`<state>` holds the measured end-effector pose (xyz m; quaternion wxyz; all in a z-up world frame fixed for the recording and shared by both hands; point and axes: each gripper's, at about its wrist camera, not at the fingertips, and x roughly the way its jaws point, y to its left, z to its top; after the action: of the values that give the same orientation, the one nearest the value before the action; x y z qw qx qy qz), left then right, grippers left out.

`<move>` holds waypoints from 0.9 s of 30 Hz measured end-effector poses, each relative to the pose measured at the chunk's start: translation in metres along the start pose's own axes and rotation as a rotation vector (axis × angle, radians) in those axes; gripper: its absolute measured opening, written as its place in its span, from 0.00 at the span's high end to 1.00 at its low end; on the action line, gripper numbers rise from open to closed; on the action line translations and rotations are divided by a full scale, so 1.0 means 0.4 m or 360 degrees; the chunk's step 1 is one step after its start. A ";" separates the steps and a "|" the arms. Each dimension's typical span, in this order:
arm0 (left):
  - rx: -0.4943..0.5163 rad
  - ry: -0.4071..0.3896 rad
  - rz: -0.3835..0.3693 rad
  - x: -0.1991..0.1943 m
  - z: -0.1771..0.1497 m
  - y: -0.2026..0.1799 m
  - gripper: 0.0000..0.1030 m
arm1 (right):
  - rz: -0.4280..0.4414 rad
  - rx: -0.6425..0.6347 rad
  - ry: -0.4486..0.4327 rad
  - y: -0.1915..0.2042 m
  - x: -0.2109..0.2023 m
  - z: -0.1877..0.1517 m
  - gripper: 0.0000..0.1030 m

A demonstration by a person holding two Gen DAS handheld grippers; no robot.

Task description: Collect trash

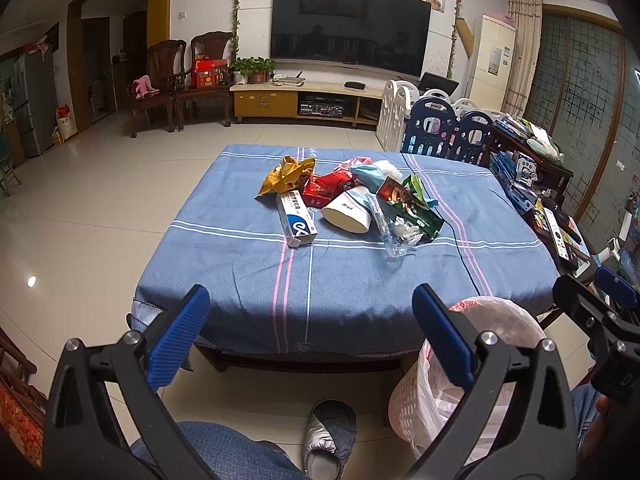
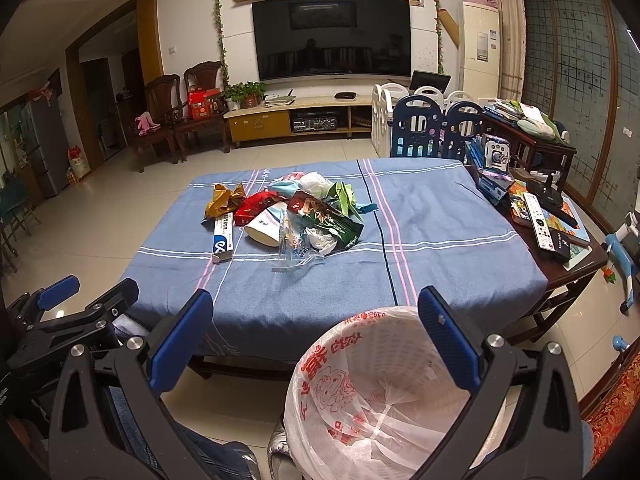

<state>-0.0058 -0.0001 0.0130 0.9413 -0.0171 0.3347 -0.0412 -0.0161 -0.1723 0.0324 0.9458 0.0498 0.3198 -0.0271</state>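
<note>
Living room setup with a low table (image 1: 360,280) under a blue striped cloth, and both the left gripper (image 1: 310,336) and right gripper (image 2: 316,340) hang wide open, holding nothing, short of its near edge. Only the right view looks down into the white basket (image 2: 384,360) on the floor by the table, lined with a red-printed plastic bag (image 2: 328,384) and looking empty; the left view just catches its side. Trash pile (image 1: 348,200) sits mid-table: toothpaste box (image 1: 296,220), tipped paper cup (image 1: 348,214), crumpled wrappers (image 2: 332,220).
</note>
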 end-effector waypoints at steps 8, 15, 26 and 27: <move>0.0011 0.0005 0.0001 0.003 -0.003 -0.002 0.02 | -0.0003 0.0005 -0.0001 -0.005 0.002 -0.009 0.03; 0.0013 0.0009 0.0000 0.004 -0.005 -0.004 0.02 | -0.0006 0.0003 0.0002 -0.006 0.003 -0.012 0.03; 0.0016 0.0007 0.0002 0.004 -0.006 -0.006 0.02 | -0.0006 0.0006 0.0010 -0.007 0.008 -0.019 0.03; 0.0017 0.0007 0.0002 0.004 -0.005 -0.006 0.02 | -0.0007 0.0005 0.0012 -0.006 0.010 -0.019 0.03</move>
<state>-0.0062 -0.0027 0.0105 0.9406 -0.0117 0.3367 -0.0424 -0.0179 -0.1741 0.0237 0.9444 0.0506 0.3234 -0.0294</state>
